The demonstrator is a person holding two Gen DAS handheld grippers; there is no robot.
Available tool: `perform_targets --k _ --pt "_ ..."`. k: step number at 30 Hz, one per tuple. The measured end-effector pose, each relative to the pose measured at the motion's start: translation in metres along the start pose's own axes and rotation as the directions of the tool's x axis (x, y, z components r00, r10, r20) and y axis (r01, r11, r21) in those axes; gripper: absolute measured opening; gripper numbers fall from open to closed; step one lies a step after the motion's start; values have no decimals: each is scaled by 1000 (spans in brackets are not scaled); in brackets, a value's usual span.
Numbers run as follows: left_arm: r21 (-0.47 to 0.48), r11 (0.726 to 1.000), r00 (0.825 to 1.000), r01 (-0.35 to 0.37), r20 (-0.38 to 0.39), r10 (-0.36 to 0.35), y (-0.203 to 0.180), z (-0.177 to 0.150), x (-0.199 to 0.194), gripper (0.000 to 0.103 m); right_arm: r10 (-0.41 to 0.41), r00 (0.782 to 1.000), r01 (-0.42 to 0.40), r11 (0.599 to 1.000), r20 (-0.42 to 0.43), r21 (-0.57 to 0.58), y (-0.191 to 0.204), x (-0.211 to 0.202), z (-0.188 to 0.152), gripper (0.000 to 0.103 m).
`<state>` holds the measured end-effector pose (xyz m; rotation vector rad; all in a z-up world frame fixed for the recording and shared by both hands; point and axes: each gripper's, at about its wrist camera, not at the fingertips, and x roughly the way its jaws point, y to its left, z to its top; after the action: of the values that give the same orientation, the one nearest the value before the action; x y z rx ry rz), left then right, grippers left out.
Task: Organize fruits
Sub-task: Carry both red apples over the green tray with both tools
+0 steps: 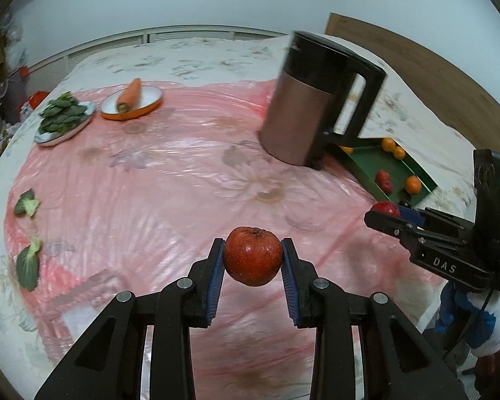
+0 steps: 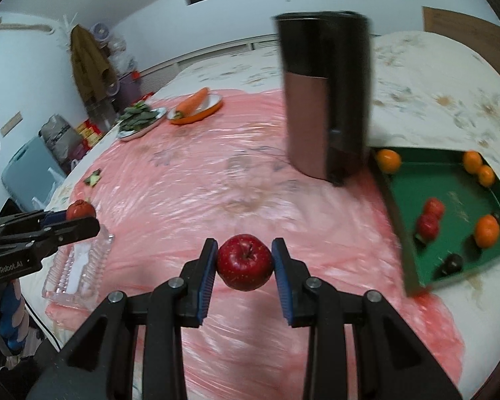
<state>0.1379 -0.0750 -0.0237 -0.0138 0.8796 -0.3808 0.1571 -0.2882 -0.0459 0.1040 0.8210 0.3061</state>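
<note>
The left gripper is clamped on a red apple: both blue-padded fingers press its sides, and the apple hangs clear above the pink plastic sheet. This apple's blossom end faces the left wrist camera.

The right gripper is clamped the same way on a second red apple, stem up, fingers pressed against both sides, also clear of the sheet. Each gripper shows in the other's view, at the frame edge, with its apple at the fingertips.

The surface under the sheet is covered by a pale floral cloth; whether it is a counter or a bed cannot be told.

A green tray lies on the right side, just beside a tall copper-and-black electric kettle. In the tray are four oranges, two small red fruits touching each other, and a dark round item too blurred to identify.

At the far left, a grey plate of leafy greens sits just beside an orange-rimmed dish with a carrot resting across it. Two loose vegetable pieces lie near the sheet's left edge. A clear glass tray sits at the near left, under the left gripper.
</note>
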Motion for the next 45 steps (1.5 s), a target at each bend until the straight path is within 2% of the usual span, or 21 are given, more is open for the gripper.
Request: perform_targets --k 11,18,27,39,45 --pt "108 991 995 83 -56 -78 -85 17 41 28 -118 992 112 985 34 134 -93 -29 -21 31" --pt "165 974 986 157 -79 -146 -142 36 71 28 -200 979 186 961 48 204 -155 -48 -28 31" --pt "217 953 976 212 -97 -195 -200 59 108 28 -280 957 252 929 69 270 -224 -61 -26 31" --pt "296 923 968 247 -115 -223 -264 88 159 28 -411 907 365 877 93 313 -301 -63 2 31" --pt "319 917 970 240 -122 -211 -281 90 180 28 -437 896 393 864 80 315 -321 -56 4 31"
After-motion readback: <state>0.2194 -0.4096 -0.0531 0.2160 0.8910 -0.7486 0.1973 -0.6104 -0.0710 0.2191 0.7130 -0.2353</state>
